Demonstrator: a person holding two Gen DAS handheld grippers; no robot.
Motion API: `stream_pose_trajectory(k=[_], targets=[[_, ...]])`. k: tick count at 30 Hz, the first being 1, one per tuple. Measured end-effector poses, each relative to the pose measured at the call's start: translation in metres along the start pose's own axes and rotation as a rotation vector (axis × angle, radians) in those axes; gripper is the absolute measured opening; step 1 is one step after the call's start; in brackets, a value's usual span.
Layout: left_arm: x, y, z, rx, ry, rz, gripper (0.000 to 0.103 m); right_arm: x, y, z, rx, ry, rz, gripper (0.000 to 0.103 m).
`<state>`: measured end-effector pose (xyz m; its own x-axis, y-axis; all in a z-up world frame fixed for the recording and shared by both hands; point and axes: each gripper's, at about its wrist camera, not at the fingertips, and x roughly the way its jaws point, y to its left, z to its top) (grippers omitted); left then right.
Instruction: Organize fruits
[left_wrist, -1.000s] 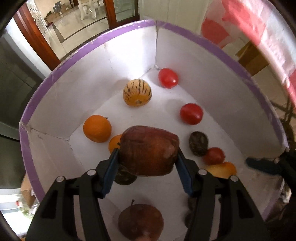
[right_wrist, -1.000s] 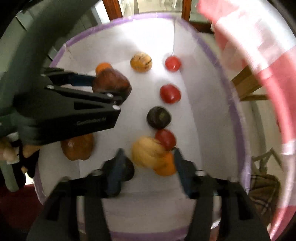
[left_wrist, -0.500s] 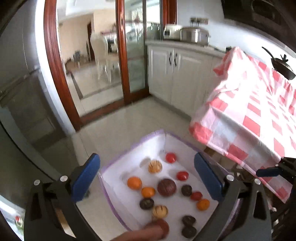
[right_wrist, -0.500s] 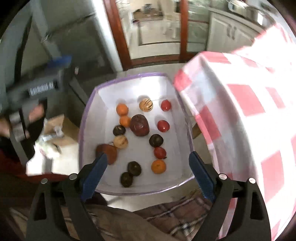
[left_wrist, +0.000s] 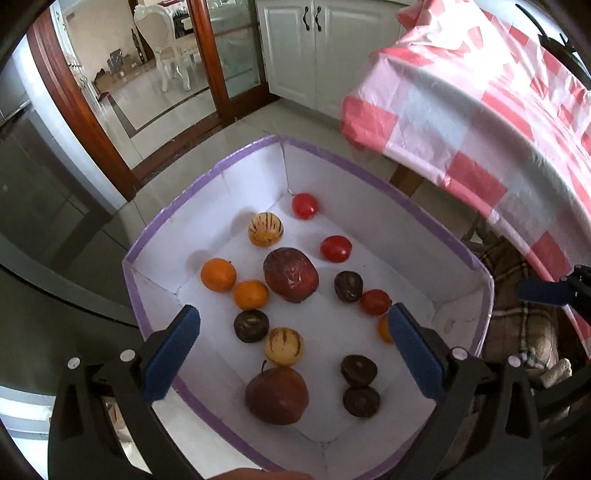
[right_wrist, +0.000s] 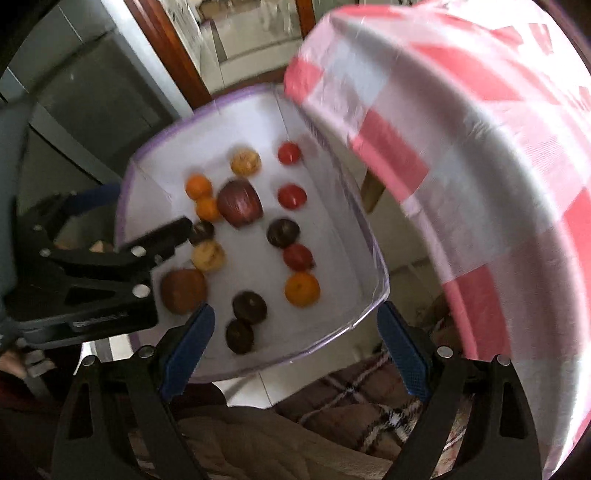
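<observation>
A white box with a purple rim (left_wrist: 221, 166) (right_wrist: 155, 147) stands on the floor and holds several fruits. A large dark red fruit (left_wrist: 290, 275) (right_wrist: 239, 202) lies in its middle. Around it lie oranges (left_wrist: 218, 274), red tomatoes (left_wrist: 335, 248), striped yellow melons (left_wrist: 265, 229), dark passion fruits (left_wrist: 348, 285) and a brown apple (left_wrist: 276, 395). My left gripper (left_wrist: 291, 343) hangs open above the box with nothing between its fingers; it also shows in the right wrist view (right_wrist: 122, 214). My right gripper (right_wrist: 295, 347) is open and empty over the box's near rim.
A table with a red and white checked cloth (left_wrist: 480, 110) (right_wrist: 461, 166) overhangs the box on the right. A plaid blanket (right_wrist: 369, 398) lies below the box's near edge. Wooden door frames (left_wrist: 85, 110) and white cabinets (left_wrist: 310, 48) stand behind.
The left gripper let go of the large dark red fruit, which now lies in the box. The right gripper released the yellow fruit. Both grippers opened wide and rose away from the box.
</observation>
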<state>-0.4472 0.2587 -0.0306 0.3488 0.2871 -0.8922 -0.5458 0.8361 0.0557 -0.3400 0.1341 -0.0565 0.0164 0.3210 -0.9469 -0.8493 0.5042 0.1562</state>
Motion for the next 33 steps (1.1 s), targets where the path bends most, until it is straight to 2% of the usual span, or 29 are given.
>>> stream_pose_trajectory(k=[14, 33], targets=[[0.008, 0.013, 0.004, -0.039, 0.003, -0.005, 0.101, 0.008, 0.011, -0.002, -0.061, 0.009, -0.028, 0.087], [0.009, 0.012, 0.004, -0.039, 0.004, -0.006, 0.101, 0.012, 0.009, -0.004, -0.063, 0.023, -0.028, 0.087]])
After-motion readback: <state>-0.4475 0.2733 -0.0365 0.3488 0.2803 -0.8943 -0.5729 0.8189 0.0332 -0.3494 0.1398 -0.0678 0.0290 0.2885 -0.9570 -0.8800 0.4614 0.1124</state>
